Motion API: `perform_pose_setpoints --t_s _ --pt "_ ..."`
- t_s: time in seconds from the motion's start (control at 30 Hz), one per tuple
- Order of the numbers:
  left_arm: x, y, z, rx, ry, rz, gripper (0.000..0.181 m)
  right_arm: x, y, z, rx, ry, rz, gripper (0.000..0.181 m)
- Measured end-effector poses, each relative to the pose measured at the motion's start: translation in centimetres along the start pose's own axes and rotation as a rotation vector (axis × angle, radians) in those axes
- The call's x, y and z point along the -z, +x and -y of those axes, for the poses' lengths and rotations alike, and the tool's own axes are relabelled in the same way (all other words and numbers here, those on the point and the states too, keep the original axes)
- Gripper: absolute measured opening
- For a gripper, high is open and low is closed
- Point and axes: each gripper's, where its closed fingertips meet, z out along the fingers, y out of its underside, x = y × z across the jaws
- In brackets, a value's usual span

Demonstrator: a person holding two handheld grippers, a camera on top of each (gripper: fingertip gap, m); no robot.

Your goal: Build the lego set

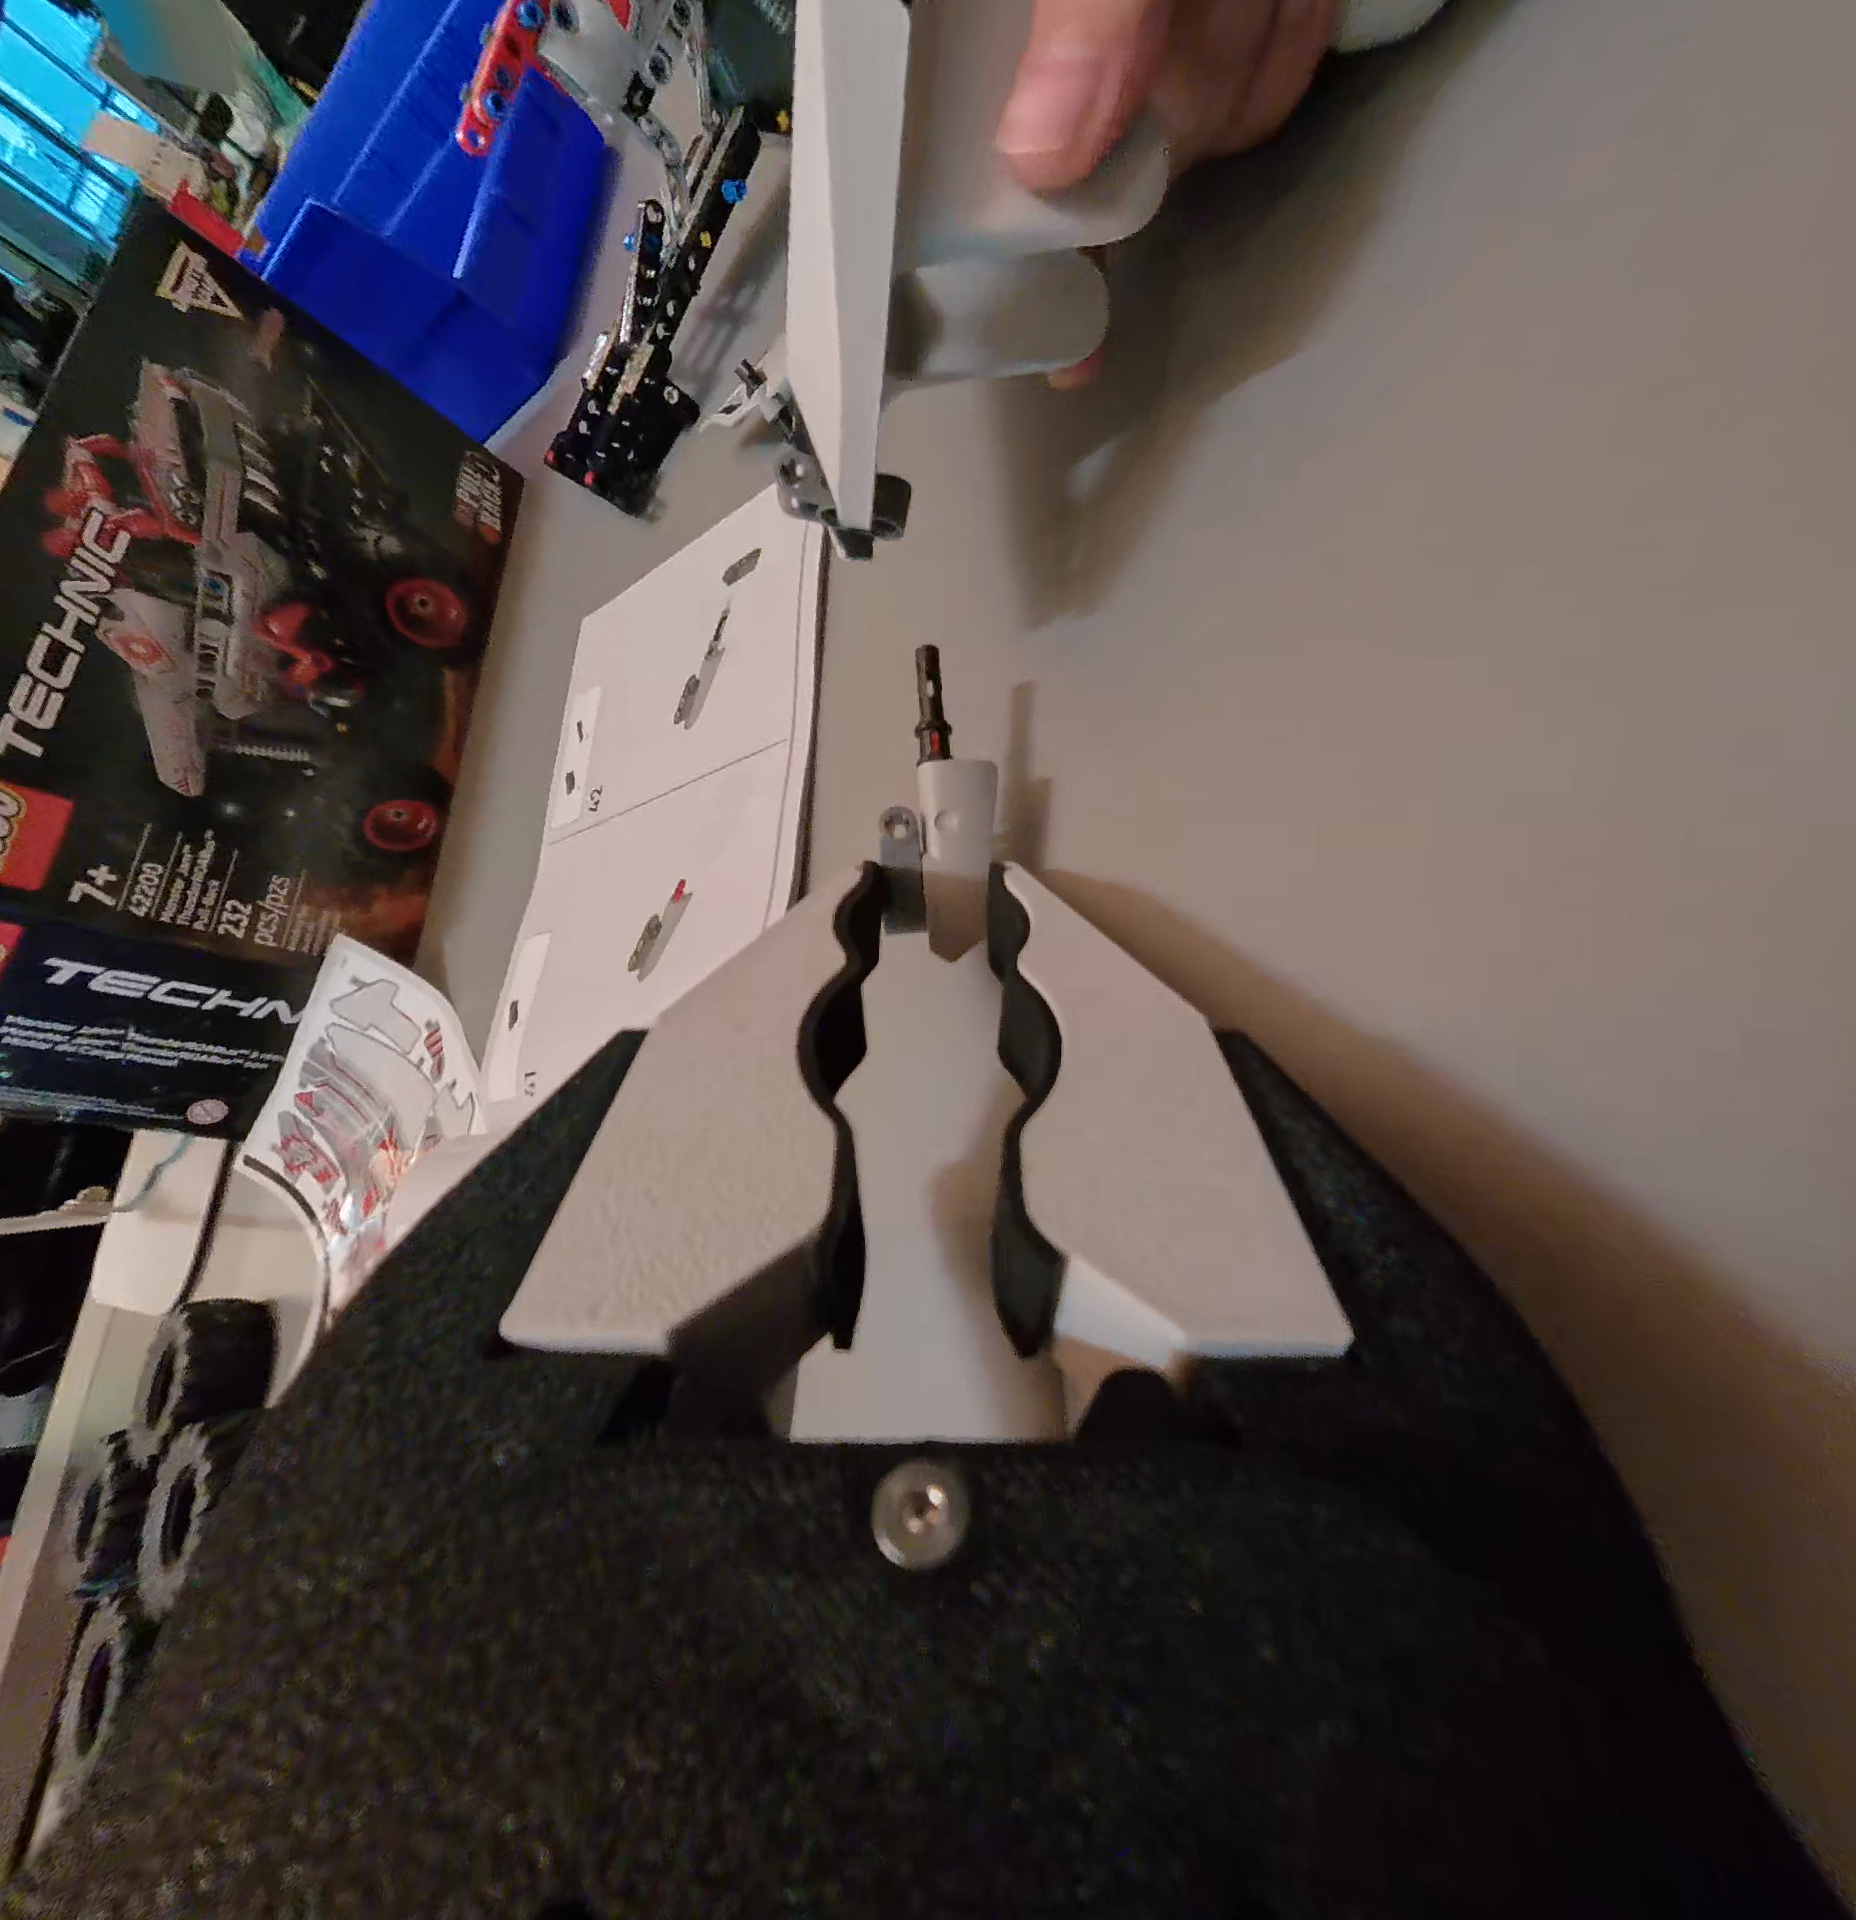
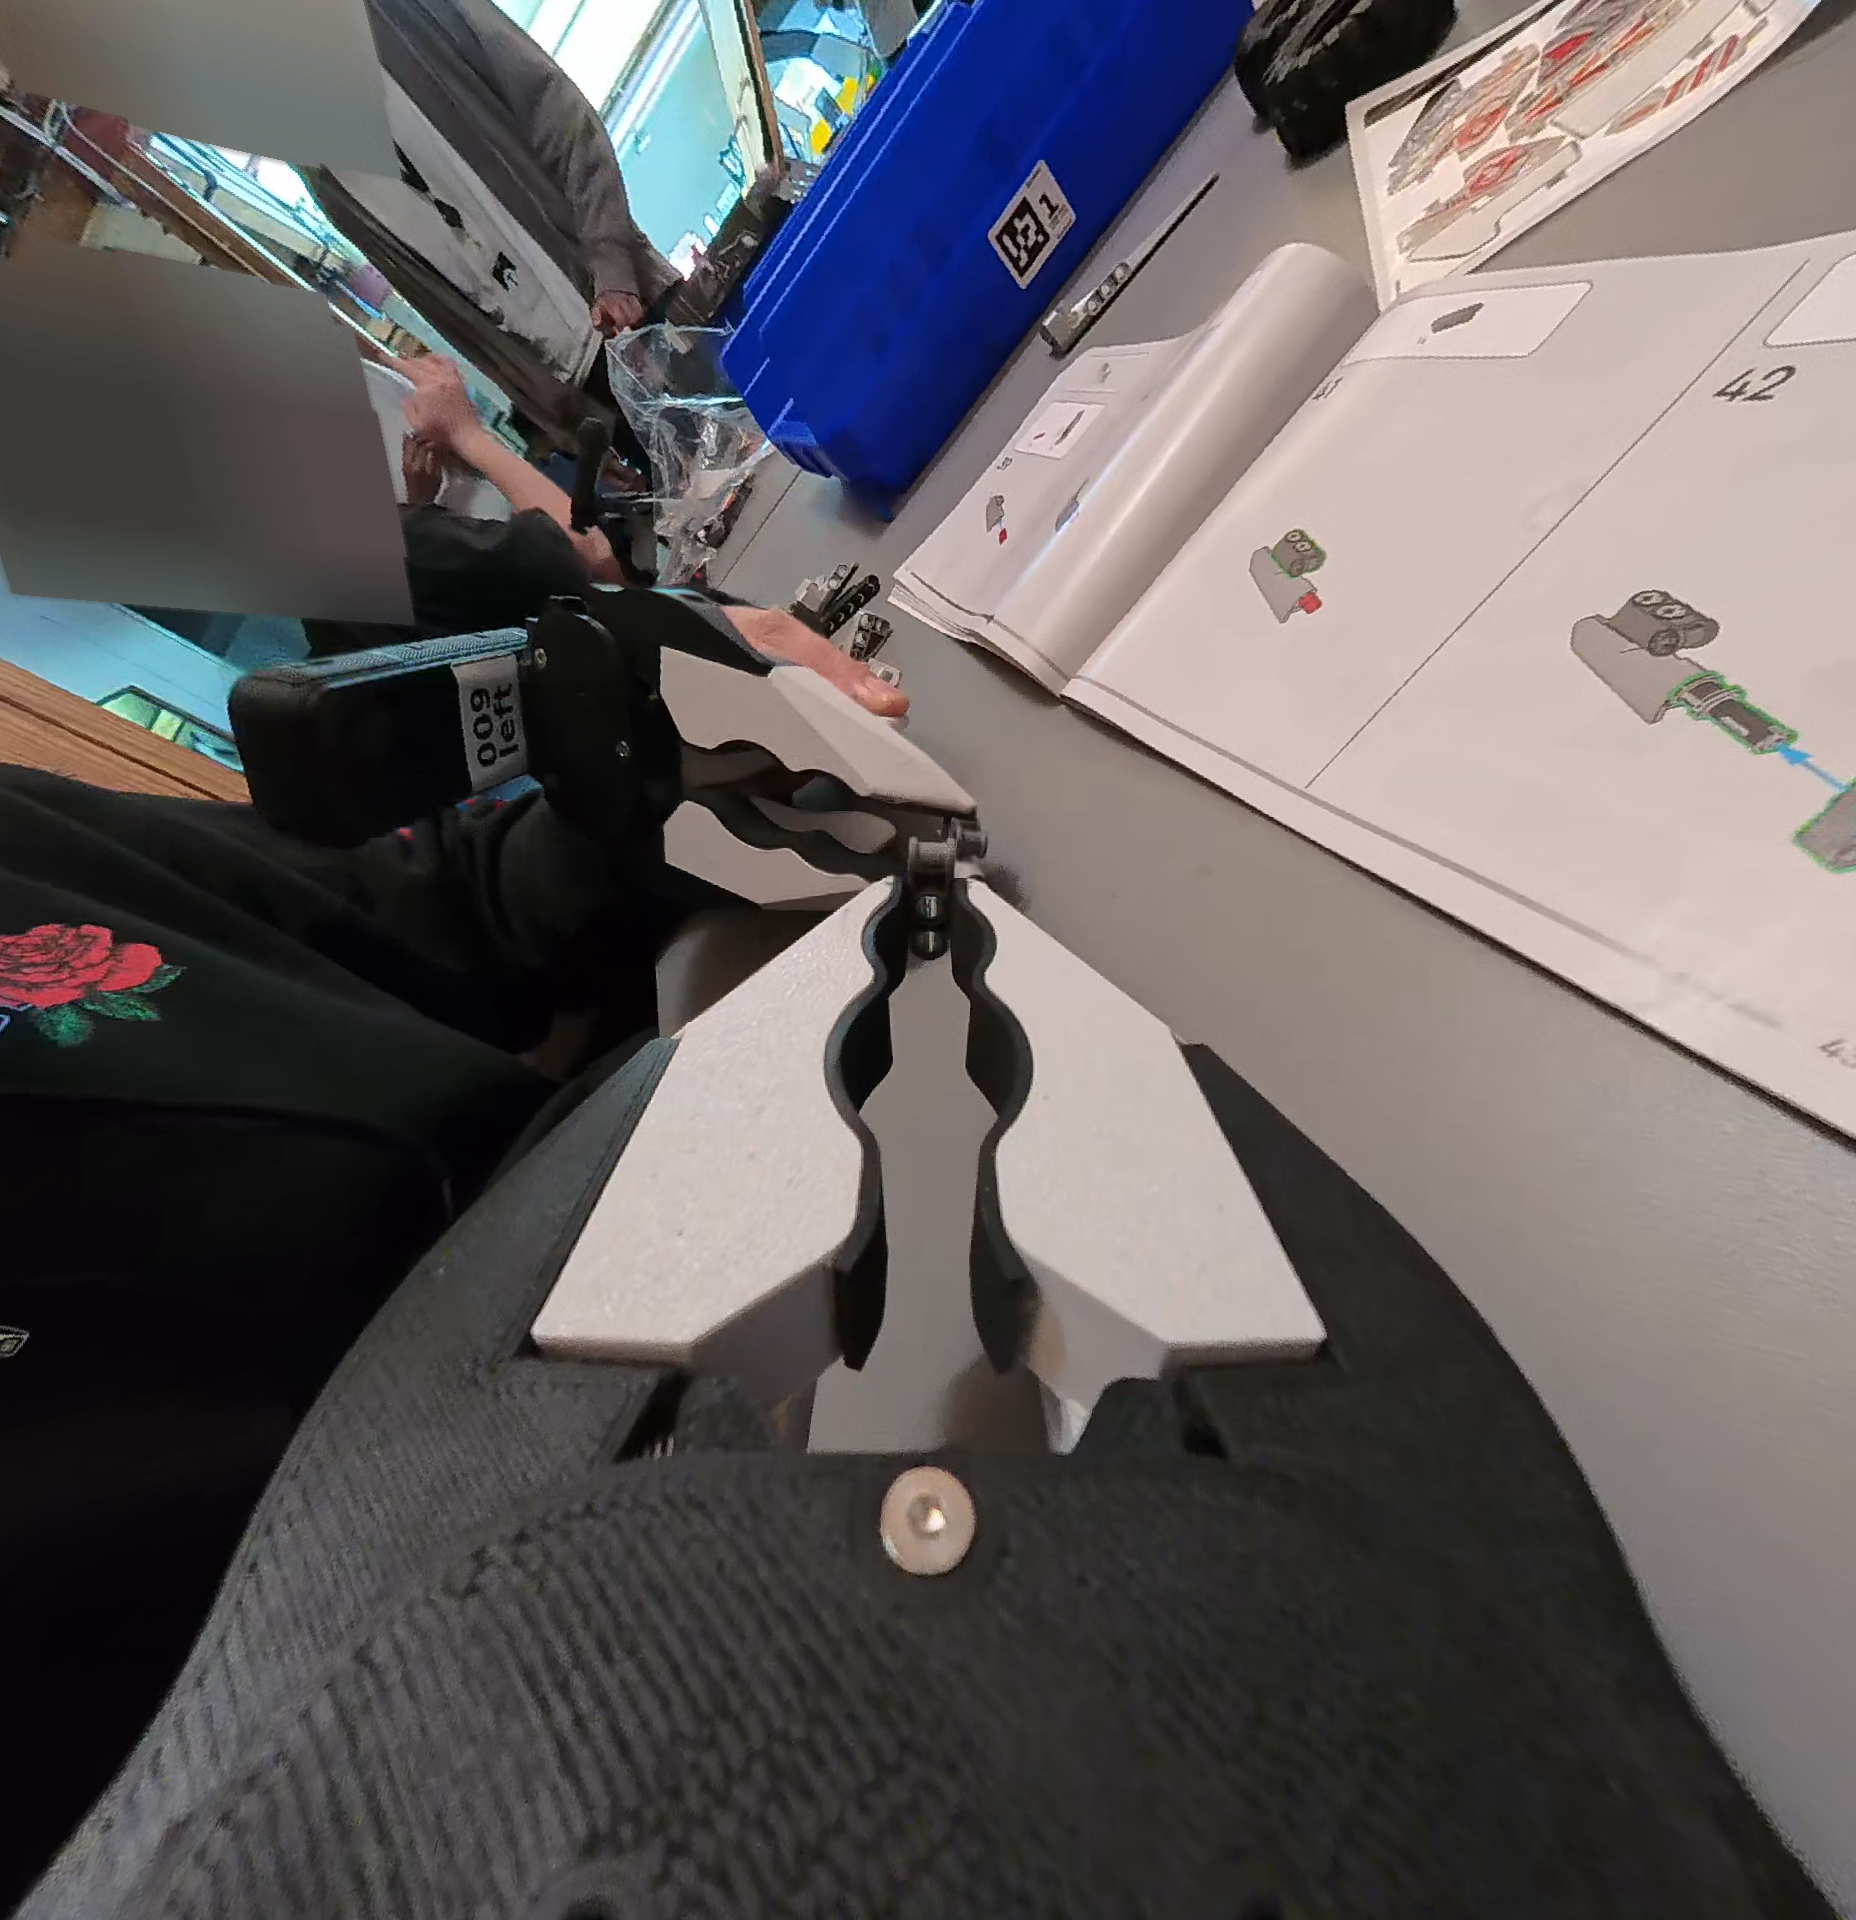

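Note:
My left gripper (image 1: 939, 883) is shut on a small light grey Lego piece (image 1: 955, 816) with a black axle (image 1: 929, 701) sticking forward out of it, held just above the grey table. My right gripper (image 2: 932, 894) is shut on a small black Technic connector (image 2: 929, 920). In the left wrist view the right gripper (image 1: 851, 520) sits ahead and to the left, a hand on its handle, with a small grey and black part at its tips. In the right wrist view the left gripper (image 2: 955, 821) is just beyond my fingertips, tips close together.
The open instruction booklet (image 2: 1475, 623) lies on the table (image 1: 1423, 727), also seen in the left wrist view (image 1: 685, 748). Nearby are the Lego box (image 1: 207, 644), a blue bin (image 1: 436, 239), a partly built black chassis (image 1: 643, 343), a sticker sheet (image 1: 373, 1081) and black tyres (image 1: 176, 1455). People sit beyond the table. Left tips to right tips: about 6 cm.

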Motion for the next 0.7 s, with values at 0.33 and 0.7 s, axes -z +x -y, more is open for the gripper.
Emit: perform_pose_setpoints --t_s 0.33,0.7 --pt "-0.3 -0.6 0.0 -0.043 -0.014 0.051 0.018 -0.2 1.3 -2.3 0.002 -0.163 -0.083 0.006" --pt "0.0 -0.3 0.8 -0.053 0.033 0.045 0.018 -0.3 0.9 -2.3 -0.012 -0.167 -0.038 0.006"
